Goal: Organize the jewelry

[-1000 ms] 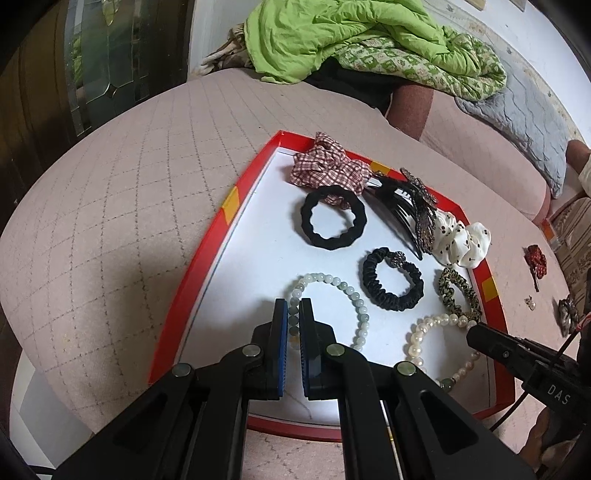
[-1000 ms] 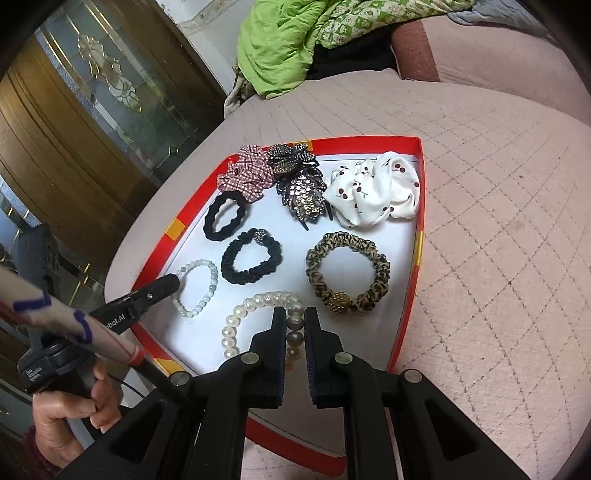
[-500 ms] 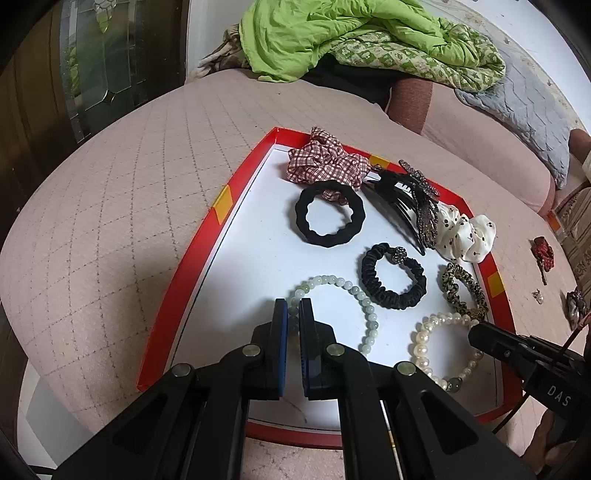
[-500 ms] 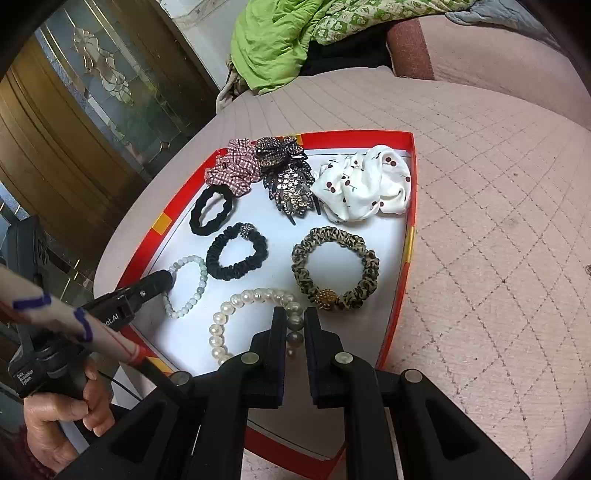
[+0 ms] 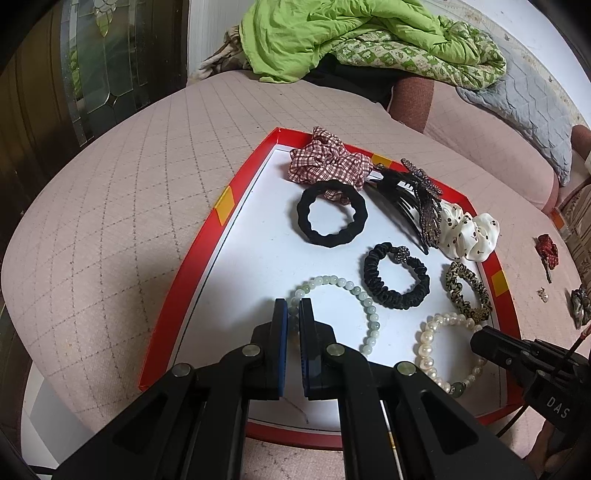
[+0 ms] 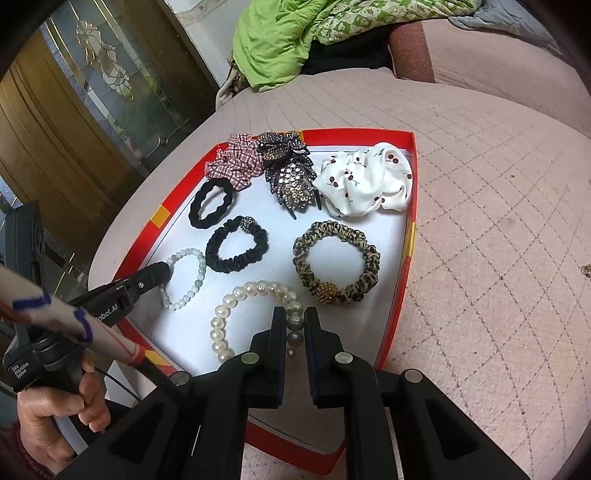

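Note:
A red-rimmed tray (image 5: 221,206) (image 6: 410,236) with a white floor lies on a pink quilted cushion. On its near side lie a pale green bead bracelet (image 5: 365,299) (image 6: 199,266) and a white pearl bracelet (image 5: 424,332) (image 6: 236,299). My left gripper (image 5: 293,304) (image 6: 164,271) is shut on the left arc of the green bead bracelet, with beads showing in the narrow gap. My right gripper (image 6: 295,314) (image 5: 478,339) is shut on the pearl bracelet's right side, with a grey pearl between its pads. Both bracelets rest flat on the tray.
Also in the tray are a black ring tie (image 5: 301,218), a black scrunchie (image 5: 391,299), a leopard scrunchie (image 6: 369,254), a plaid scrunchie (image 5: 325,162), a rhinestone claw clip (image 5: 424,199) and a cherry-print scrunchie (image 6: 369,181). A red trinket (image 5: 548,251) lies right of the tray. A green blanket (image 5: 332,33) is behind.

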`<state>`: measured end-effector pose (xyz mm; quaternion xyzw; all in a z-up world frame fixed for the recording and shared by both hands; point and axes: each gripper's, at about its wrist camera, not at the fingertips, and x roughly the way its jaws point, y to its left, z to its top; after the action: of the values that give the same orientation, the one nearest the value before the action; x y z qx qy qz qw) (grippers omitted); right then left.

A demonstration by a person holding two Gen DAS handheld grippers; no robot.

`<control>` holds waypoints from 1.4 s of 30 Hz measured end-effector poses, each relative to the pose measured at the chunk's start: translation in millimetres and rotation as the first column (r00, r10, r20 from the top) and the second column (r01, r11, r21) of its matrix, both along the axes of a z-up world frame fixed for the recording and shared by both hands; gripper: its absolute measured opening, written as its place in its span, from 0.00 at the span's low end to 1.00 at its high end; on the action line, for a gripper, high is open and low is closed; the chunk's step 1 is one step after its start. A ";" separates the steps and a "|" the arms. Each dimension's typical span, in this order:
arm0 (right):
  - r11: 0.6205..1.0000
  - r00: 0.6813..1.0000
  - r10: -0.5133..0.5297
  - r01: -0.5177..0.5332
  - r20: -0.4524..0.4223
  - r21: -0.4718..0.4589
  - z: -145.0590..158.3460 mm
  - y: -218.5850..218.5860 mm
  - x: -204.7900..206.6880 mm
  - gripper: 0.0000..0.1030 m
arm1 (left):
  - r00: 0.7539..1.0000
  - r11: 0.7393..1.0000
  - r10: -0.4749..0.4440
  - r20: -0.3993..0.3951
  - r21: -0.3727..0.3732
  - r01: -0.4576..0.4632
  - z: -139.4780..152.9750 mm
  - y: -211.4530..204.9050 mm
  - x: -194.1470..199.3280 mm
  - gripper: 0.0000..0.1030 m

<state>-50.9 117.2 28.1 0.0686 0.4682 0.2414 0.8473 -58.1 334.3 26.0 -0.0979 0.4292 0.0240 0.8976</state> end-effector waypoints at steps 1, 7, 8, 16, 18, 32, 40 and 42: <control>1.000 1.000 0.002 -0.002 0.000 -0.005 -0.2 0.6 -0.2 0.11 | 1.000 1.000 0.000 0.000 0.000 0.000 0.1 -0.2 -0.1 0.06; 0.999 1.000 0.022 -0.021 0.011 -0.034 -1.3 6.8 -2.7 0.11 | 1.000 1.000 0.000 0.000 0.001 0.000 0.2 -0.1 -0.1 0.06; 0.999 1.000 0.025 -0.025 0.012 -0.038 -1.5 9.1 -3.0 0.11 | 1.000 1.000 0.001 0.000 0.002 -0.001 -0.1 0.5 0.1 0.06; 0.997 0.999 0.045 -0.044 0.013 -0.058 -1.8 14.5 -0.8 0.11 | 1.000 1.000 -0.004 0.003 0.002 0.004 -0.4 -1.3 1.2 0.13; 0.997 0.999 0.044 -0.043 0.011 -0.061 -1.5 13.6 -1.0 0.11 | 1.000 1.000 -0.004 0.006 0.011 0.003 -0.2 -1.7 1.5 0.23; 0.999 1.000 0.017 -0.016 0.025 -0.038 14.0 0.2 -7.8 0.24 | 0.999 1.000 0.017 0.043 0.010 -0.017 6.5 -1.7 -1.0 0.49; 0.998 0.997 -0.032 0.036 0.070 -0.051 30.8 -20.4 -23.6 0.56 | 0.990 0.997 0.063 0.127 0.041 -0.069 19.4 -5.6 -11.5 0.77; 0.996 0.995 -0.047 0.053 0.089 -0.069 35.8 -25.4 -29.5 0.63 | 0.986 0.994 0.085 0.141 0.059 -0.094 21.2 -6.9 -14.5 0.83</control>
<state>-80.4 91.8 63.8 0.0395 0.4370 0.2061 0.8746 -72.6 327.4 47.2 -0.0890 0.3600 0.0714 0.9260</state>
